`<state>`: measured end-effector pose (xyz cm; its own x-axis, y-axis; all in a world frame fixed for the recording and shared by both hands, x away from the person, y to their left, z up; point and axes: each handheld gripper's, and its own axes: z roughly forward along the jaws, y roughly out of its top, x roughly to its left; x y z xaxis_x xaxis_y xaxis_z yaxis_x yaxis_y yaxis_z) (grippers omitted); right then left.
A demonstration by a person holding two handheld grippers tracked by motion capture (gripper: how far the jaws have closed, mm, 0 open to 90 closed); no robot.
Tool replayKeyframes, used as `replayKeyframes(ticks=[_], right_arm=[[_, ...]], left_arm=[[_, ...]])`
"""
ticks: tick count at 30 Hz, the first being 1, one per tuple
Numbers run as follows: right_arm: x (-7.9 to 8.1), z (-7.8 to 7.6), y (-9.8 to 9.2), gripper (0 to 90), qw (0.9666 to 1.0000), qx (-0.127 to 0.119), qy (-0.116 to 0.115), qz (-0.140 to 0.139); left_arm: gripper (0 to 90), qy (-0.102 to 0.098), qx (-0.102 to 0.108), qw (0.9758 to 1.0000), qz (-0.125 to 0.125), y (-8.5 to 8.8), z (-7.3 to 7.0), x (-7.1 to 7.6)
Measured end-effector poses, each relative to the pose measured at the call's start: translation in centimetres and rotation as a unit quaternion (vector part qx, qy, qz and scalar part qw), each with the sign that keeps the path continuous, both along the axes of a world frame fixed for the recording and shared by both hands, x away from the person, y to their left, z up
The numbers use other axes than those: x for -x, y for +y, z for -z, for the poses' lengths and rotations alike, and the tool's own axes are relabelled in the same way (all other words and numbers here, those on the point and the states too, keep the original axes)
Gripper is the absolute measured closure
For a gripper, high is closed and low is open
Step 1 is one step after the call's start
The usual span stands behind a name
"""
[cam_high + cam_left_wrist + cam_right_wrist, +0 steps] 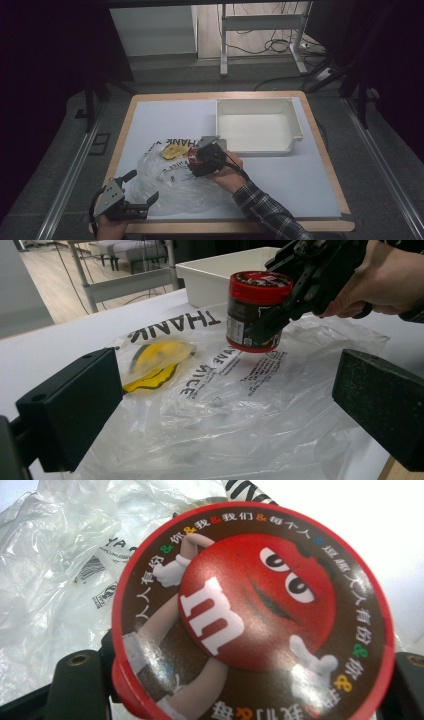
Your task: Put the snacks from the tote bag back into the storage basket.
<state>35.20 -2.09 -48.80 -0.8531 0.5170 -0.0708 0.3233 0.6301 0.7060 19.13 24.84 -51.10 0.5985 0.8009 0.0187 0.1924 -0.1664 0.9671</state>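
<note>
Landmark: the clear plastic bag [175,180], printed with black letters and a yellow smiley, lying flat and crumpled on the white counter [300,185]; every place below is told from it.
Work in hand: judged from the pictures, taking the candy jar [255,310] off the bag, probably toward the white tray [257,125].
Candy jar: a short round jar with a red lid and dark label, upright, just above the far right part of the bag; in the left gripper view its base seems to hang a little clear of the plastic, though I cannot tell for certain that it has left the film.
Right hand-held gripper [202,159]: clenched on the jar, one black jaw on each side of the body under the lid; the right gripper view looks straight down on the lid [250,615] with the jaws at its two lower edges.
Left hand-held gripper [137,192]: released, jaws spread wide with nothing between them, low at the near left corner of the bag and pointed across it.
White tray: empty, open-topped, beyond the bag's far right edge, near but apart from the jar.
Done so far: the jar is out of the bag and firmly gripped.
Left to do: carry it past the bag's far edge, set it in the tray and let go; the bag itself lies untouched.
Risk: the loose film could cling to the jar's base as it goes.
</note>
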Motion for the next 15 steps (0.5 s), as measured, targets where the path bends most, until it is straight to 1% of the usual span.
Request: replayKeyframes(ticks=[15], right_arm=[[0.5,-1.1,-1.7,26.0,1.0,-0.002,-0.002,0.002]], left_arm=[[0.0,-0.001,-0.001,1.0,-0.001,0.0,0.0,0.0]])
